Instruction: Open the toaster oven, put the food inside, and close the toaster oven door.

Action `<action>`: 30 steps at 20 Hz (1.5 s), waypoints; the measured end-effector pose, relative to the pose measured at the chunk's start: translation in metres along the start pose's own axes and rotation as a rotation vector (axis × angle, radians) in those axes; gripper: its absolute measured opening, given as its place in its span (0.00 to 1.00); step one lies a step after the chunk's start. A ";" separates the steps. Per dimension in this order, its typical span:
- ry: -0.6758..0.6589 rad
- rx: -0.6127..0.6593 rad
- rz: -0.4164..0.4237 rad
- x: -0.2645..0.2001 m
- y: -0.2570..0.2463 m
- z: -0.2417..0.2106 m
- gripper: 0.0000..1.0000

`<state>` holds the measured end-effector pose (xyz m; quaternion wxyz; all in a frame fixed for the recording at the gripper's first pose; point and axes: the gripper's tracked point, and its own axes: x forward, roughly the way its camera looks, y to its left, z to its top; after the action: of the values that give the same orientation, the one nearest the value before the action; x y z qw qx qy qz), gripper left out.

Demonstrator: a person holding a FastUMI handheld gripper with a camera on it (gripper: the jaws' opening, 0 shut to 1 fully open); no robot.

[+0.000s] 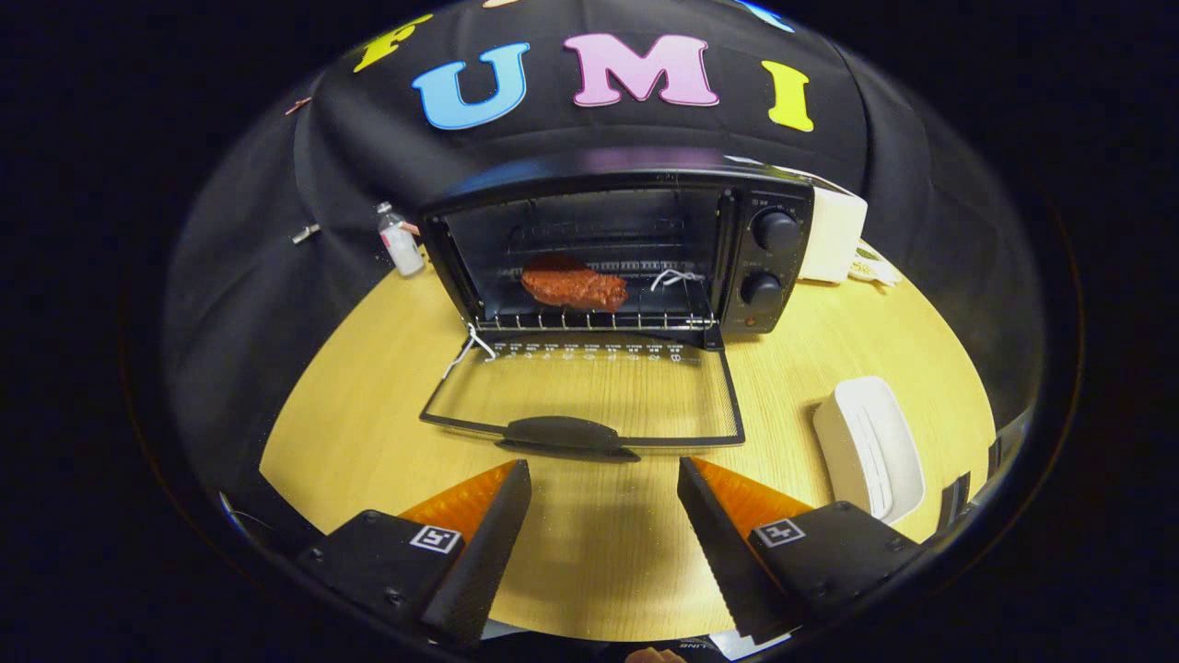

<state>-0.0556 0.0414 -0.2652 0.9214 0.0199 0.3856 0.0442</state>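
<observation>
A black toaster oven (769,258) stands at the back of the round wooden table (368,414). Its glass door (589,391) lies folded down flat toward me, with the black handle (566,435) at its near edge. A reddish-brown piece of food (573,285) rests on the wire rack (599,320) inside the oven. My gripper (603,483) is open and holds nothing. Its two black fingers with orange sides hover over the table just short of the door handle.
A white dish (870,456) sits on the table to the right of my fingers. A small bottle (399,241) stands left of the oven, and a white box (834,235) sits behind its right side. Two black knobs (776,230) face me on the oven's panel.
</observation>
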 end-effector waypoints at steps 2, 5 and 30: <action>0.042 -0.022 -0.022 0.008 0.003 -0.011 0.99; 0.099 -0.022 -0.011 0.018 0.019 -0.026 0.99; 0.130 0.007 -0.075 0.053 0.031 -0.024 0.99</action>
<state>-0.0377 0.0777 -0.3177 0.8953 0.0059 0.4454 0.0095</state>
